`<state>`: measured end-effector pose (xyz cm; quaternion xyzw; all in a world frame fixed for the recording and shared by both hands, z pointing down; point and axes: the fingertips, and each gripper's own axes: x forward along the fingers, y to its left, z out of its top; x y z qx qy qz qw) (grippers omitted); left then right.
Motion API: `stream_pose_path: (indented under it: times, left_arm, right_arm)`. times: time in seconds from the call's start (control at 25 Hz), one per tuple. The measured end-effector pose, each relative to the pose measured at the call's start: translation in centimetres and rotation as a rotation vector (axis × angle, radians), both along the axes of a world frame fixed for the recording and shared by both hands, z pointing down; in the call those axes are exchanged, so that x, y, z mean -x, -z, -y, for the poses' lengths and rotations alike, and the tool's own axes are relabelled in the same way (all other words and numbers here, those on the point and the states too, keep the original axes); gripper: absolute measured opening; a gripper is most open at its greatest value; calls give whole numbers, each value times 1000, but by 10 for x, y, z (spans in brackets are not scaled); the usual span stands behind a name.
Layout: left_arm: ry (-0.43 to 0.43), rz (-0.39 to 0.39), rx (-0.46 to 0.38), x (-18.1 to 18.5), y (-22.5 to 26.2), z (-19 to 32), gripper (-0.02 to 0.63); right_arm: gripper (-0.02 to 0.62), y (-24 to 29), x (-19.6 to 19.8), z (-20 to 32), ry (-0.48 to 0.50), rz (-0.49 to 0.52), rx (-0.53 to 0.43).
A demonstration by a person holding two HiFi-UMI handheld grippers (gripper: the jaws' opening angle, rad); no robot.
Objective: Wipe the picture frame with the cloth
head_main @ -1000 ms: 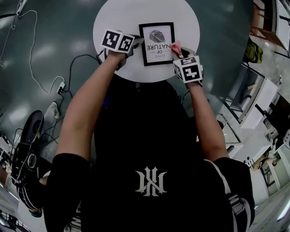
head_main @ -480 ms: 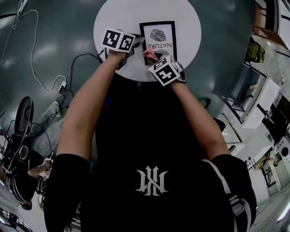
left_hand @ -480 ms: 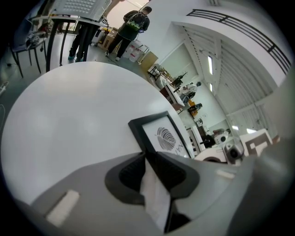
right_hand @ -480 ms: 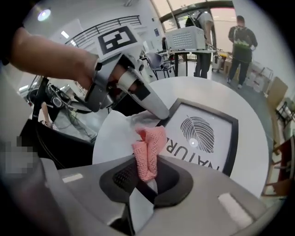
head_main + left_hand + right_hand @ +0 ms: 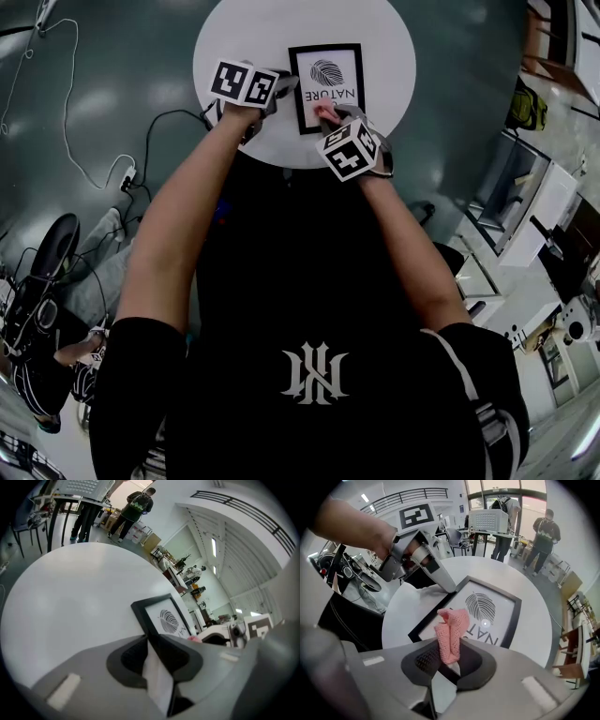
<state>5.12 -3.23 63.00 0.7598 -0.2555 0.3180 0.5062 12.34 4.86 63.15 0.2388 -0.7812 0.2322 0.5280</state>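
**Wiping stroke along the frame's near border.** The picture frame [image 5: 326,80] lies flat on the round table [image 5: 253,28], just inside the table's near edge and about midway across it.

The left gripper [image 5: 281,86] is clamped on the frame's left border, which stands between its jaws in the left gripper view [image 5: 154,620]. The right gripper [image 5: 330,117] is closed on the pink cloth [image 5: 451,637], whose free end rests on the glass over the lettering.

Over the last second the cloth has gone from the frame's near right corner to its near left corner, and it is now returning toward the middle. The near strip therefore appears to be covered, while the leaf print and far border are probably still unwiped.

The far half of the table is bare, so strokes away from the person have room. Leftward travel ends at the left gripper, and the table's near edge lies close behind the frame.
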Motion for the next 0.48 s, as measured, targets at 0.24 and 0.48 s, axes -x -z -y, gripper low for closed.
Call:
stream_pose_path:
  times: [0.24, 0.48]
  left_arm:
    - [-1, 1, 0, 2, 0, 0, 77]
    - [-3, 5, -4, -1, 1, -5, 77]
  right_arm:
    - [67, -2, -34, 12, -21, -94, -46]
    - [66, -1, -52, 12, 92, -219, -141]
